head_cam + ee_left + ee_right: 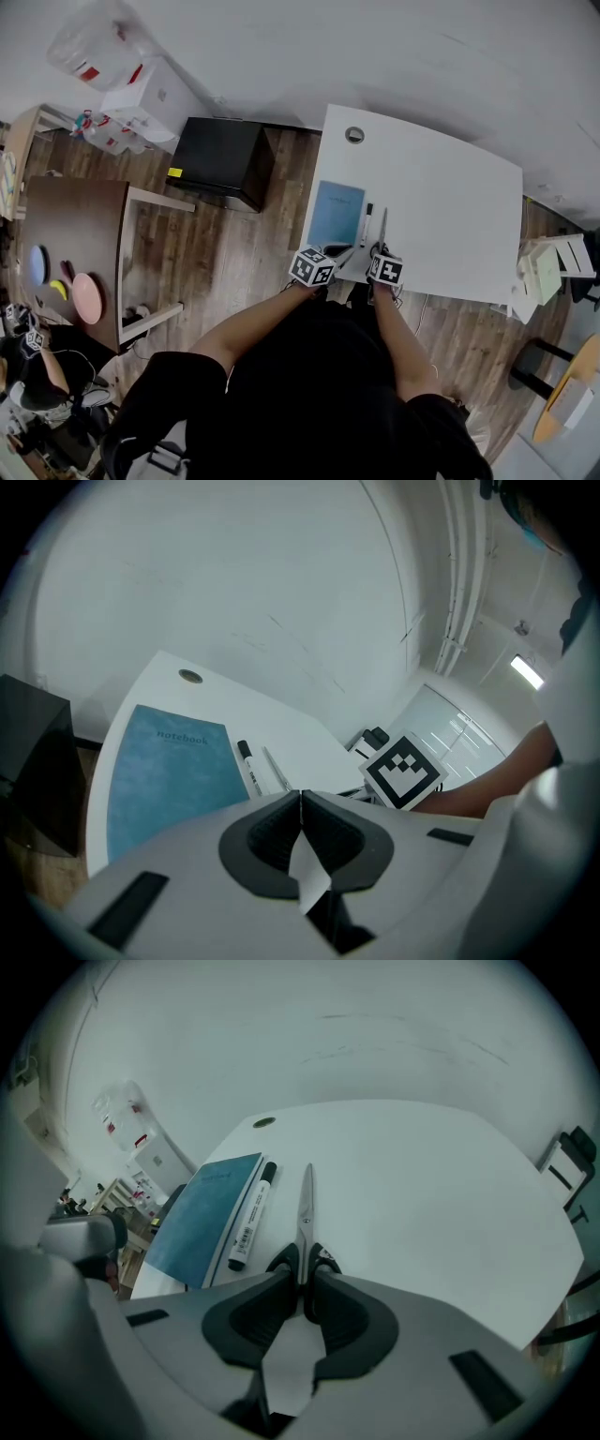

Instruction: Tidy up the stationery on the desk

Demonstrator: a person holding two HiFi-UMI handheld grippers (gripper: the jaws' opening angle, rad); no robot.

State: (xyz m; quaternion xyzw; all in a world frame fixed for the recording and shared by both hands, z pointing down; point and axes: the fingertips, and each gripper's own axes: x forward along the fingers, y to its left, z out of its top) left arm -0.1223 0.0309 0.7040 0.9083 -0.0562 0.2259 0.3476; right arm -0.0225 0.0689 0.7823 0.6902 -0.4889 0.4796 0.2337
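A blue notebook (336, 213) lies on the white desk (450, 216), near its left front. Right of it lie a black-capped white marker (366, 225) and a pair of scissors (382, 228), both pointing away from me. My left gripper (330, 251) hovers at the desk's front edge below the notebook (169, 771), jaws shut and empty (300, 803). My right gripper (302, 1288) is shut too, with nothing held. The scissors' black handles (300, 1258) sit just beyond its tips, with the marker (248, 1218) and notebook (202, 1218) to their left.
A round cable hole (354, 134) sits at the desk's far left corner. A black cabinet (225, 159) stands left of the desk, and a brown wooden table (75, 244) further left. White boxes (544, 267) sit off the desk's right end.
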